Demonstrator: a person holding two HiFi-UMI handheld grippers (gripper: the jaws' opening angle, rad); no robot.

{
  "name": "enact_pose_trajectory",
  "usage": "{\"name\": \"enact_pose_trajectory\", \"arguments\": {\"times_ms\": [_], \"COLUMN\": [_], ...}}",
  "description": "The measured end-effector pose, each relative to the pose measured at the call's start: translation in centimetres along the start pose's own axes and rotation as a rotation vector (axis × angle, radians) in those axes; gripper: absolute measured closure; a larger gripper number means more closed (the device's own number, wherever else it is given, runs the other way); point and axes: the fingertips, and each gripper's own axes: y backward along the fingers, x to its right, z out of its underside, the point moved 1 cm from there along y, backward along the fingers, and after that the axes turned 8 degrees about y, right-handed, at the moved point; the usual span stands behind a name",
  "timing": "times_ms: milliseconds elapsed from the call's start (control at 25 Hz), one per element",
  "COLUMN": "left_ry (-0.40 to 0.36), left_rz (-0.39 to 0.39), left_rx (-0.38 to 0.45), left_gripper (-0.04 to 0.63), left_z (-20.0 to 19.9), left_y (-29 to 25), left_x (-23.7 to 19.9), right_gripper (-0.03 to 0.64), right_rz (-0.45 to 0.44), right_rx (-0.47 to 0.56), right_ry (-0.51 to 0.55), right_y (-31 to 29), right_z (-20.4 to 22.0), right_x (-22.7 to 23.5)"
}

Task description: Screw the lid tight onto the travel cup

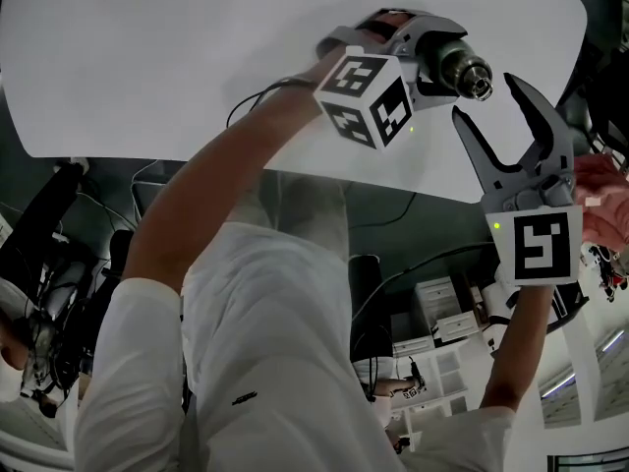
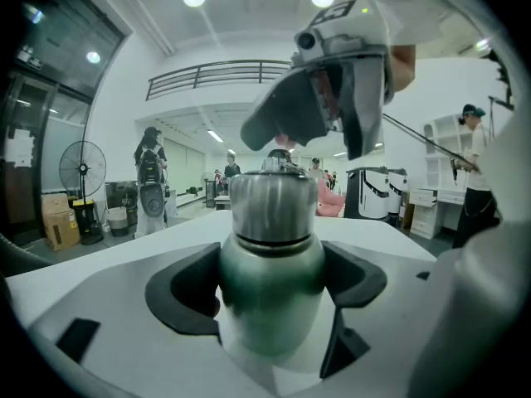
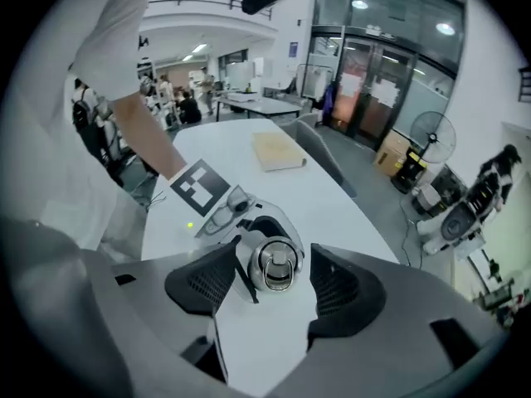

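Over a round-cornered white table (image 1: 147,57), the left gripper (image 2: 270,287) pinches the green-tinted steel travel cup (image 2: 270,264) by its body, the ring-topped metal lid (image 3: 275,264) seated on it; the right gripper (image 3: 275,287) hovers at the lid, jaws spread clear of it

Open-plan lab hall: white tables (image 3: 332,197), mezzanine railing (image 2: 207,73), floor fan (image 2: 81,169), glass doors (image 3: 373,89)

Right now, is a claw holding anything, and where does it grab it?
The left claw grips the travel cup round its body, just below the lid. The right claw is open by the lid, holding nothing.
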Motion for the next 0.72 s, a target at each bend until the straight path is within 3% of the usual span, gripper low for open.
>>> {"name": "enact_pose_trajectory", "arguments": {"times_ms": [360, 480, 640, 720], "left_ry": [0.001, 0.0, -0.003, -0.004], "left_rz": [0.005, 0.006, 0.009, 0.01], "left_rx": [0.006, 0.007, 0.012, 0.014], "left_gripper": [0.227, 0.227, 0.227, 0.227], "left_z": [-0.1, 0.0, -0.4, -0.8], "left_y": [0.1, 0.1, -0.1, -0.5], "left_x": [0.0, -0.1, 0.2, 0.3], "right_gripper": [0.35, 0.35, 0.355, 0.393], "right_rz": [-0.215, -0.301, -0.329, -0.344], "right_rx": [-0.167, -0.205, -0.231, -0.231], "right_ry": [0.512, 0.6, 0.713, 0.747], "right_y": [-1.7, -2.4, -2.3, -2.0], "right_z": [0.2, 0.6, 1.1, 1.3], "right_x": [-0.4, -1.0, -0.7, -0.4]}}
